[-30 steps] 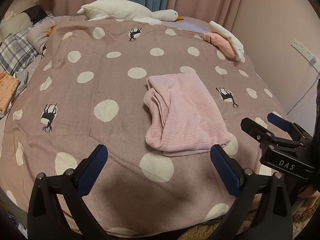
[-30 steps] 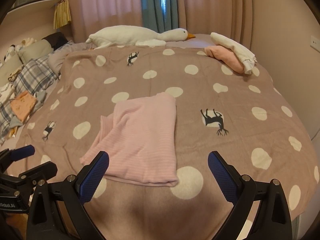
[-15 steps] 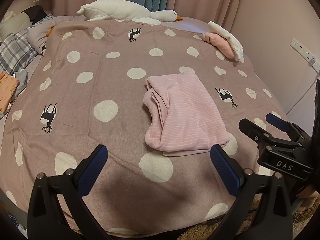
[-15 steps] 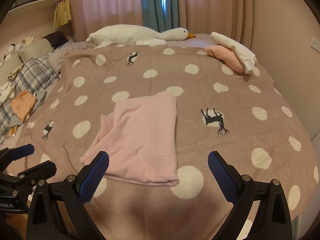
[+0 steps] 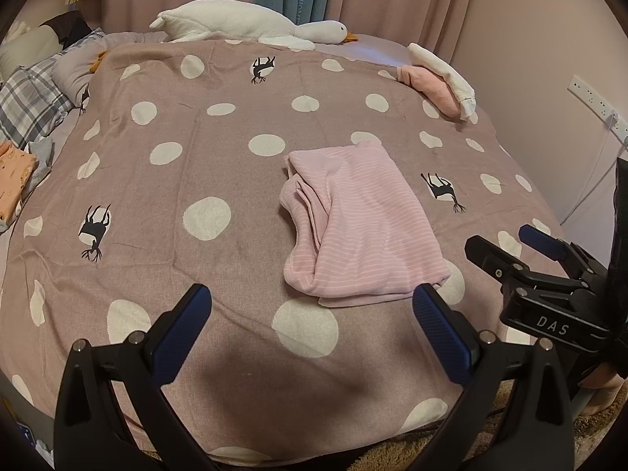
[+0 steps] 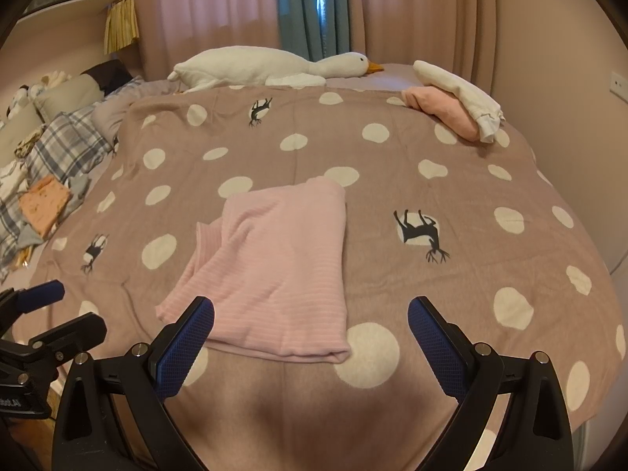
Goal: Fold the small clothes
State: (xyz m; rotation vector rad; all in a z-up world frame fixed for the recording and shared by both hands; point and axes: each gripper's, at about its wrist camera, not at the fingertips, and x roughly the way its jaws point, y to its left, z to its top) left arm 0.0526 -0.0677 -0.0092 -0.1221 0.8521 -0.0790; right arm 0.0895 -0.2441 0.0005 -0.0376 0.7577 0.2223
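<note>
A pink striped garment (image 5: 365, 227) lies folded into a rough rectangle on the dotted mauve blanket (image 5: 176, 180), with its layered edges bunched on the left side. The same garment (image 6: 274, 274) sits just beyond the right gripper's left finger. My left gripper (image 5: 310, 318) hangs open over the blanket near the bed's front edge, nothing between its blue pads. My right gripper (image 6: 312, 327) is open too, empty, close to the garment's near edge. Each gripper shows at the side of the other's view: the right one (image 5: 537, 251), the left one (image 6: 43, 310).
A white goose plush (image 6: 274, 64) lies along the far edge. A folded pink and white pile (image 6: 459, 110) rests at the far right corner. Plaid bedding (image 5: 27, 106) and orange clothes (image 6: 43, 204) lie at the left. A wall with a socket strip (image 5: 592, 98) borders the right.
Nothing of note has changed; both grippers hover open with only a slight drift, and the garment lies as before.
</note>
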